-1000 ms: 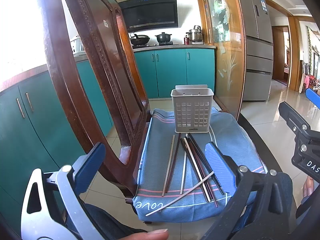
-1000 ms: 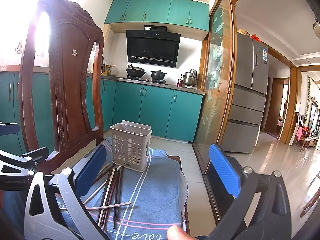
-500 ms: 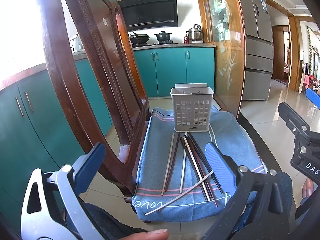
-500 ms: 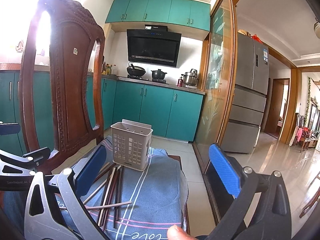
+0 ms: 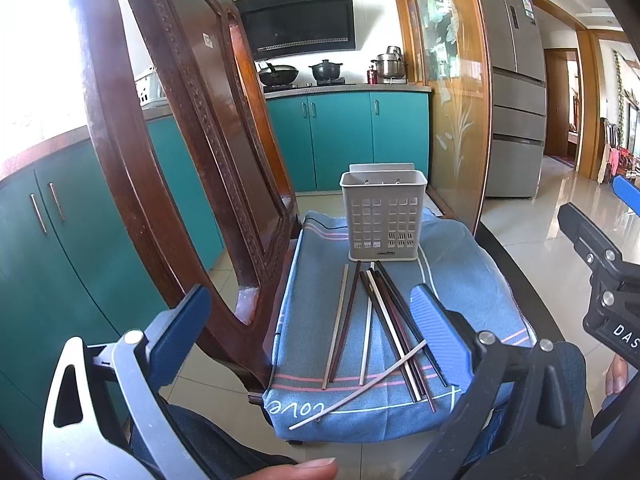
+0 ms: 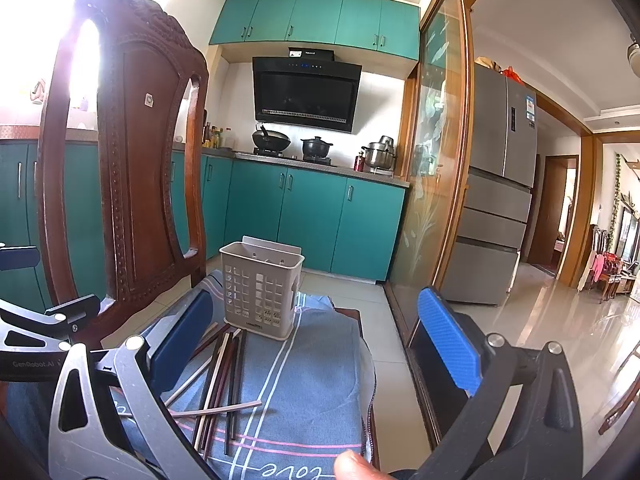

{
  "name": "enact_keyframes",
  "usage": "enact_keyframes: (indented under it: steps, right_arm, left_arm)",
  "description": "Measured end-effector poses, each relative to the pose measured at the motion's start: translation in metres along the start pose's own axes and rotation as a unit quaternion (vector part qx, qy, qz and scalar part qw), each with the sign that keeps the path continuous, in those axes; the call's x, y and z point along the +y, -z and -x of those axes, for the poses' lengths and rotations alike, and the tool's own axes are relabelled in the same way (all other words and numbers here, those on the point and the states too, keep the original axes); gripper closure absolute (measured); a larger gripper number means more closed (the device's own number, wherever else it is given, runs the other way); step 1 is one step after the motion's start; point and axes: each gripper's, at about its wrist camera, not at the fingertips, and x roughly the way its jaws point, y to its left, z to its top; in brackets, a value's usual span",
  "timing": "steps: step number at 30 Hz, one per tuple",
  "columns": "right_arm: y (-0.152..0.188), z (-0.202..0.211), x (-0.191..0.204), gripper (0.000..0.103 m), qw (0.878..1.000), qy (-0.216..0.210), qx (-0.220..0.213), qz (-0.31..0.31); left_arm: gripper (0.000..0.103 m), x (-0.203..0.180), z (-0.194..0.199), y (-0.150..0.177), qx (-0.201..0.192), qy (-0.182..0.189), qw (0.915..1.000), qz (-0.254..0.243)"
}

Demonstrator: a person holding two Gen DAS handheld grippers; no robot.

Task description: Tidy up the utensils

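Observation:
Several chopsticks (image 5: 380, 320) (image 6: 224, 376), dark and pale, lie loose on a blue cloth (image 5: 460, 264) (image 6: 312, 380) draped over a chair seat. One pale chopstick (image 5: 360, 392) lies crosswise at the near end. A grey perforated utensil holder (image 5: 382, 216) (image 6: 260, 288) stands upright at the cloth's far end. My left gripper (image 5: 308, 328) is open, held short of the chopsticks with nothing between its blue pads. My right gripper (image 6: 316, 344) is open too, above the cloth's near right part. Part of the right gripper's body (image 5: 600, 280) shows at the left wrist view's right edge.
The carved wooden chair back (image 5: 180, 140) (image 6: 132, 168) rises at the left of the seat. Teal cabinets (image 6: 312, 216), a stove with pots, a glass sliding door (image 6: 432, 180) and a fridge (image 6: 500, 200) stand beyond. Tiled floor surrounds the chair. A thumb (image 5: 296, 472) shows at the bottom.

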Motion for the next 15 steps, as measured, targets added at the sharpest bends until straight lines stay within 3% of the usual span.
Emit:
enact_keyframes:
  steps: [15]
  right_arm:
    - [0.0066,-0.0043,0.0007,0.003,1.000,0.000,0.005,-0.003]
  left_arm:
    - [0.004,-0.0037,-0.0034,0.0029,0.003,-0.001,1.0000,-0.005]
